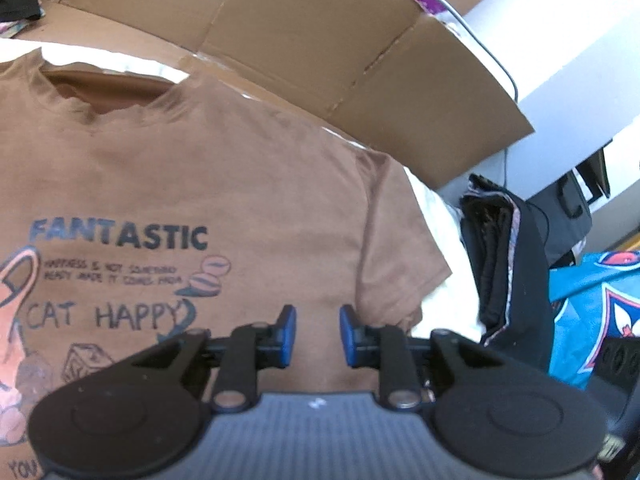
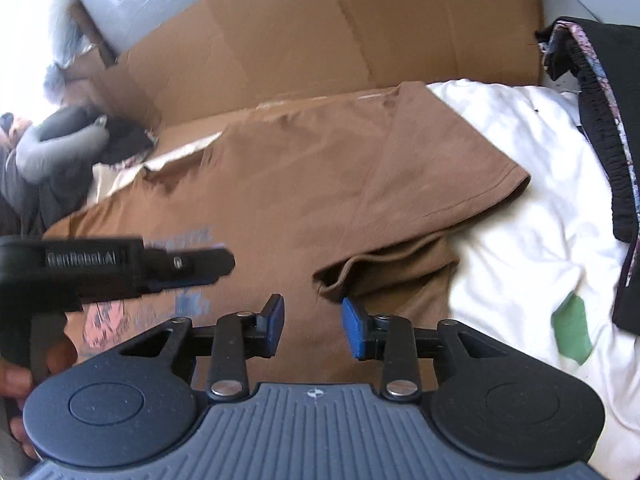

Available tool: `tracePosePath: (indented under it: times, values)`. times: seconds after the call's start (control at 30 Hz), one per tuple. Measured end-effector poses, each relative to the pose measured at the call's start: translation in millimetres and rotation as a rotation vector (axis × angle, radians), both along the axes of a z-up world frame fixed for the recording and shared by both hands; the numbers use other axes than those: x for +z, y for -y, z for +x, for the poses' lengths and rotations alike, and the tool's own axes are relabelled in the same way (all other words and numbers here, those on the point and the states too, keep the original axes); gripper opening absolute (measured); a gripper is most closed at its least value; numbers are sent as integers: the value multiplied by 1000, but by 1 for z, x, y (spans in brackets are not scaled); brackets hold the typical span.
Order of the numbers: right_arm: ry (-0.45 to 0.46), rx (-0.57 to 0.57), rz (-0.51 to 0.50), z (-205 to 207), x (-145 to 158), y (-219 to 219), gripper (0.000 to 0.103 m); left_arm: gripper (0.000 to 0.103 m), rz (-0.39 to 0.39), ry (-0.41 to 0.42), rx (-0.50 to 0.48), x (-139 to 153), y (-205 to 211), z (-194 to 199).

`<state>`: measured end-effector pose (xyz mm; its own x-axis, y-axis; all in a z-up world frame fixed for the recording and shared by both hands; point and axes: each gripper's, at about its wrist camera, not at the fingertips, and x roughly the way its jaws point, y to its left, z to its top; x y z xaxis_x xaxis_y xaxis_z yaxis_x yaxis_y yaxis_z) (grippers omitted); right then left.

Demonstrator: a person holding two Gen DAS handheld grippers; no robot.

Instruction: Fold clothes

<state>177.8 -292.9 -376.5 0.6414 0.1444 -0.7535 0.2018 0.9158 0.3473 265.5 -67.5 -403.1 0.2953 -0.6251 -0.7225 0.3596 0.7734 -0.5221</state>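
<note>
Shirt (image 2: pixel 304 184): brown, spread flat, right sleeve folded inward
Right gripper (image 2: pixel 313 326): near, jaws apart, empty, above shirt
Left gripper (image 2: pixel 188 266): left, over print
Sheet (image 2: pixel 520 216): white, right
Cardboard (image 2: pixel 320 28): far

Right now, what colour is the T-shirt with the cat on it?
Brown T-shirt, with dark blue lettering; clearest in the left wrist view.

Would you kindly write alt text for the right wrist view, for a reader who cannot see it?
A brown T-shirt lies spread on a white sheet, its sleeve folded in. The right claw hovers open above it, empty. The left claw reaches in from the left; flattened cardboard lies behind.
</note>
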Motion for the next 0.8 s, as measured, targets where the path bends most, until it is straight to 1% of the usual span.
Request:
tracePosePath:
  times: [0.17, 0.23, 0.33, 0.43, 0.6, 0.67, 0.73, 0.8]
  values:
    - [-15, 1, -20, 3, 6, 5, 38, 25, -8, -1, 3, 3, -5, 1]
    - [6, -3, -48, -6, 14, 10, 44, 27, -12, 10, 3, 6, -8, 0]
    - [32, -72, -56, -19, 19, 24, 44, 30, -30, 18, 17, 8, -7, 2]
    - [47, -148, -68, -36, 21, 38, 44, 30, -29, 13, 25, 7, -6, 3]
    - [24, -267, -141, -27, 13, 62, 44, 30, -7, 27, 0, 6, -2, 1]
    - [23, -321, -179, -22, 9, 69, 44, 30, -11, 9, 12, 2, -3, 3]
    - [20, -341, -209, -14, 6, 73, 44, 30, -9, -2, 16, -2, -3, 6]
    - [20, -363, -212, -8, 2, 79, 44, 30, 2, 1, 14, -2, -1, 7]
